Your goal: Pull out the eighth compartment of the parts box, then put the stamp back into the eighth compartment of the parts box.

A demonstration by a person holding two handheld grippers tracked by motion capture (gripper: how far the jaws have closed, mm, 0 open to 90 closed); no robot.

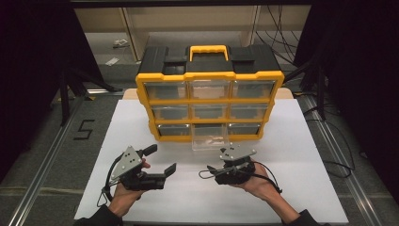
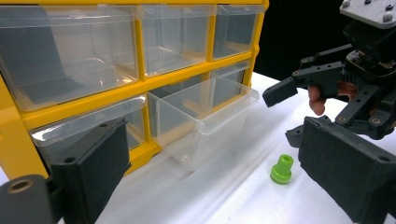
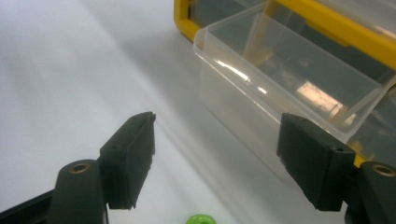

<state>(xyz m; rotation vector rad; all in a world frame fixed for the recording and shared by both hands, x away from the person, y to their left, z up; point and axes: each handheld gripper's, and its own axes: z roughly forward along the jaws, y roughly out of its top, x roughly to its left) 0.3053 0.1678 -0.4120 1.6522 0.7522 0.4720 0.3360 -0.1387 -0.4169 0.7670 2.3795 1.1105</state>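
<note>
A white surface [image 1: 291, 155] fills the middle of the high view, with dark floor on either side. At its far end stands a yellow and black organiser cabinet [image 1: 210, 92] with a yellow carry handle on top and three rows of three clear plastic drawers. The bottom middle drawer [image 1: 210, 136] is pulled out toward the person, its open top showing bare clear plastic inside; the other drawers sit flush in the frame.

In front of the cabinet, two hands come in from the bottom edge, each holding a black tool. The left hand-held gripper [image 1: 162, 160] sits to the left of the open drawer, well apart from it, its jaws spread wide and grasping nothing. In the left gripper view its two padded jaws frame the cabinet's lower drawers.

The right hand-held gripper [image 1: 211, 173] lies just in front of the open drawer, turned toward the left one. Its jaws are released and stand wide apart, with nothing between them.

A small green plastic grommet [image 2: 282, 169] stands on the surface, between the two tools and near the front of the pulled-out drawer. In the right gripper view it peeks in at the bottom edge below the parted jaws, untouched.
</note>
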